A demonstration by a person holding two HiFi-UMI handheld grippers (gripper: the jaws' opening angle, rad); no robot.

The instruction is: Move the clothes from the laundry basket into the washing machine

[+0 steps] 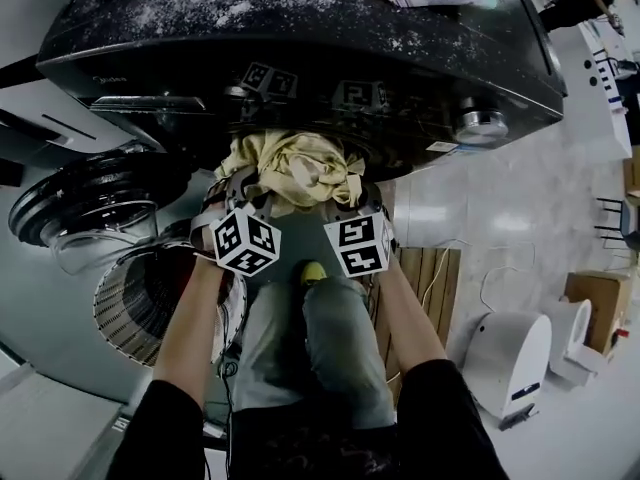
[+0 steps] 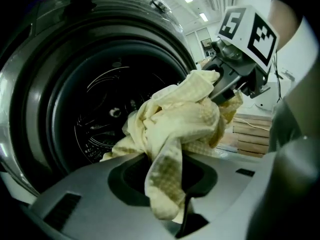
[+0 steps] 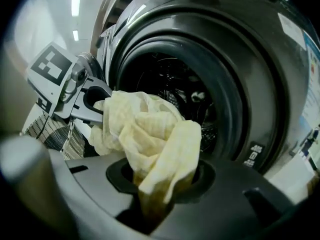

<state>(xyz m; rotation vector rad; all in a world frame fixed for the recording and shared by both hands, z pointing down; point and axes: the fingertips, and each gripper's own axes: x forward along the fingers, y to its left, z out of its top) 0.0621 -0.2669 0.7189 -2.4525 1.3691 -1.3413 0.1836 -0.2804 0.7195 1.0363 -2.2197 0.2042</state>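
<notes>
At the far left the washing machine's [image 1: 300, 58] round door [image 1: 80, 213] is seen swung open, and just beside it, lower down, the laundry basket [image 1: 140, 303] is found with checked fabric left inside. Next comes the left tool [image 2: 167, 194], whose jaws are drawn narrow and clamped on one end of a yellow cloth [image 1: 300, 168]. The cloth is bunched up and held clear of the basket, right at the mouth of the drum [image 2: 100, 119], with its long axis stretched sideways from one tool to the other, across the opening. Its other end is pinched in the narrowly closed jaws of the right tool [image 3: 155, 194]. The dark drum is seen directly beyond the cloth from both tools, a little to the left of the left tool's line and a little to the right of the right tool's line, so neither hand is judged nearer. A straight push ahead and slightly down is judged to be what the coming move requires.
</notes>
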